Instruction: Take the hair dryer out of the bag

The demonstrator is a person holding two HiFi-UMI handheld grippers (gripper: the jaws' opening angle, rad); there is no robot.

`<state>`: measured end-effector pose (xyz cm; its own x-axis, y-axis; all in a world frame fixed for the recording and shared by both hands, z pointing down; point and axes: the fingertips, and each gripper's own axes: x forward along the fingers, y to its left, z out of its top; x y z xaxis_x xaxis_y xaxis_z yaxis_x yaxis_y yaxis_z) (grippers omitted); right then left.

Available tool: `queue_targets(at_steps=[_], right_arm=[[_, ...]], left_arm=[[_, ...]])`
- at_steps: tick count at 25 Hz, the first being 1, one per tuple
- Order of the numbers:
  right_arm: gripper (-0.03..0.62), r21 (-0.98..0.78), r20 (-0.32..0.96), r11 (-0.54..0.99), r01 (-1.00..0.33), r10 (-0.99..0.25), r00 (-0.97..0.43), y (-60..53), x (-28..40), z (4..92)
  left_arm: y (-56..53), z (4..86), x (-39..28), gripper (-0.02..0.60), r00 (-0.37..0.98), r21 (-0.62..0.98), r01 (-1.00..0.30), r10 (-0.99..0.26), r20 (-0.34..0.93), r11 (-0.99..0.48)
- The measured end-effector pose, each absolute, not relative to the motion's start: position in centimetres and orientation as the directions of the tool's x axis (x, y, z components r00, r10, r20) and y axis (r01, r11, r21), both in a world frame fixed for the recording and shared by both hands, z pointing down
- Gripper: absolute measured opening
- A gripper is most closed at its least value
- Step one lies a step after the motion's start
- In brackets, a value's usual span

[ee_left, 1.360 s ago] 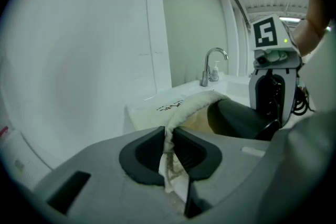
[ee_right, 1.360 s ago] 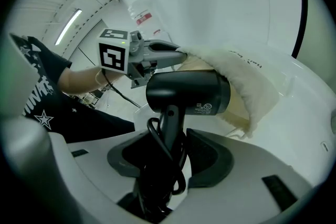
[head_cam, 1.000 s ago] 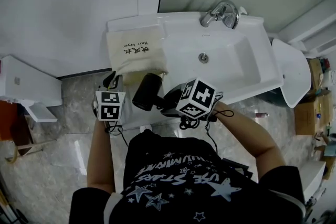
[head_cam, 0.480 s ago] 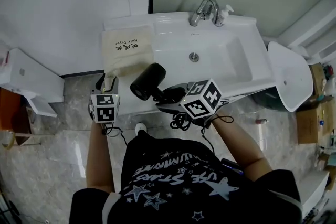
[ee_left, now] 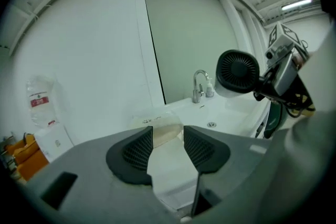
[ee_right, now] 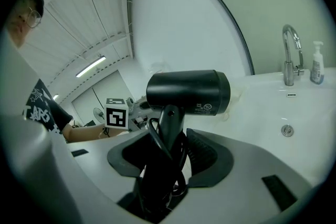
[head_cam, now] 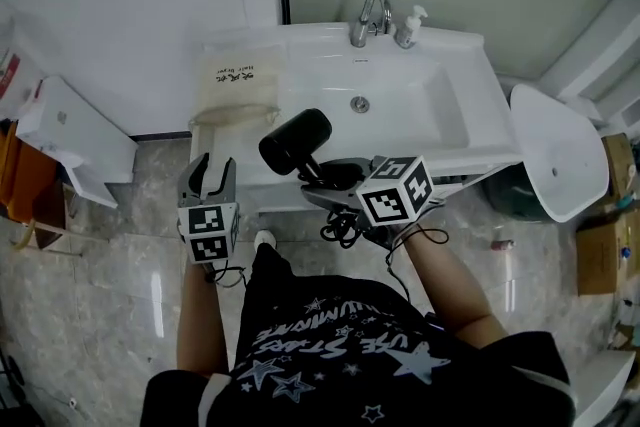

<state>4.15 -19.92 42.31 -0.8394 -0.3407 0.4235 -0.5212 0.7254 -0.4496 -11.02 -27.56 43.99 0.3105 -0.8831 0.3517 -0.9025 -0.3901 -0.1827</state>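
A black hair dryer hangs in the air over the front edge of the counter, clear of the bag. My right gripper is shut on its handle, and the right gripper view shows the dryer upright between the pads with its cord looped beside the handle. The cream cloth bag lies flat on the counter left of the basin. My left gripper sits in front of the counter, below the bag, open with nothing between its pads. The left gripper view shows the bag ahead and the dryer at the upper right.
The white sink basin has a faucet and a soap bottle at the back. The dryer's cord dangles under my right gripper. A white fixture stands at the right and a white box at the left.
My left gripper has let go of the bag, opened and drawn back from the counter. My right gripper has pulled the dryer away from the bag and lifted it.
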Motion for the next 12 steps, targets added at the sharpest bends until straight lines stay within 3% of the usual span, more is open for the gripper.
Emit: queue_targets(at_steps=[12], right_arm=[[0.199,-0.518,0.34,0.67,-0.533,-0.411,-0.846,-14.1,9.5,43.3]], left_arm=[[-15.5,45.2,-7.3,0.164,0.298,-0.084,-0.932,-0.879,0.372,-0.351]])
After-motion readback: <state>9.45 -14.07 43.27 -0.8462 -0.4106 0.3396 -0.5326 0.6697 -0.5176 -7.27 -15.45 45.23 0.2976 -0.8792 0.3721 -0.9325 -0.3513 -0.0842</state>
